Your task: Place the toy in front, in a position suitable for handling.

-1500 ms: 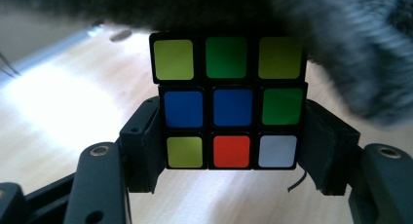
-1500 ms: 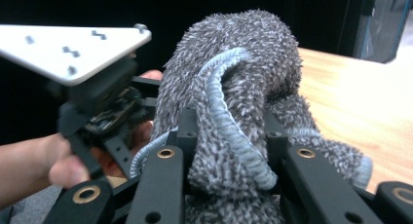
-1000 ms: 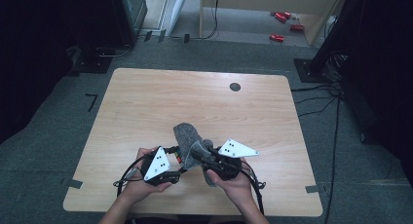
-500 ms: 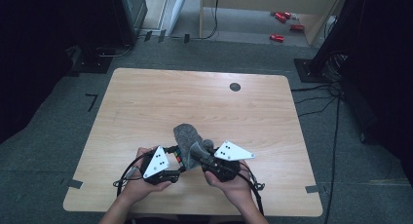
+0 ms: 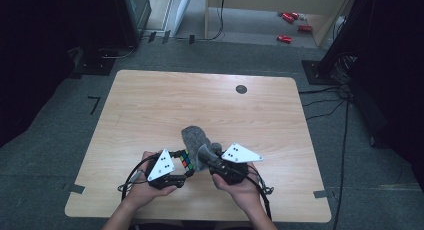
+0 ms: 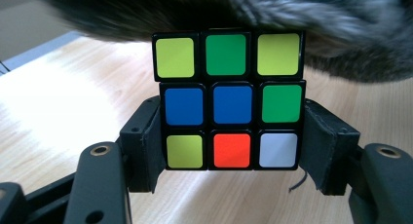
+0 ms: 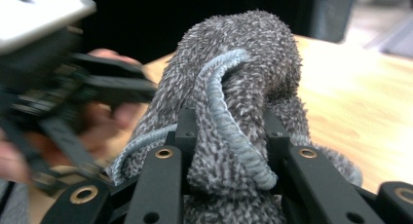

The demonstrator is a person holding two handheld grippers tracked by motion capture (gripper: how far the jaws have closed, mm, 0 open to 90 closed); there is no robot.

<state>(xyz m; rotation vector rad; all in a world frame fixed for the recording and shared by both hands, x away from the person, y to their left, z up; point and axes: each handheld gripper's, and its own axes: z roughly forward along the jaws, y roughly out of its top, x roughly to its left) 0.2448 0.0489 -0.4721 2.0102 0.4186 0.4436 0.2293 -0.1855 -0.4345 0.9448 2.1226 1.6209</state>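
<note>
With the left gripper (image 6: 229, 151) pinching the cube (image 6: 228, 100) and the right gripper (image 7: 229, 156) clamping the cloth (image 7: 243, 87), wiping looks underway, unfinished.

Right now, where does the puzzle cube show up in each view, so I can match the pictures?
High view: the puzzle cube sits low centre, clamped in the left hand-held gripper, just left of the grey cloth.
Left gripper view: the cube sits mid-frame between the jaws, the cloth along the top edge.
Right gripper view: I cannot make the cube out.
Shared landmark: the grey cloth.
</note>
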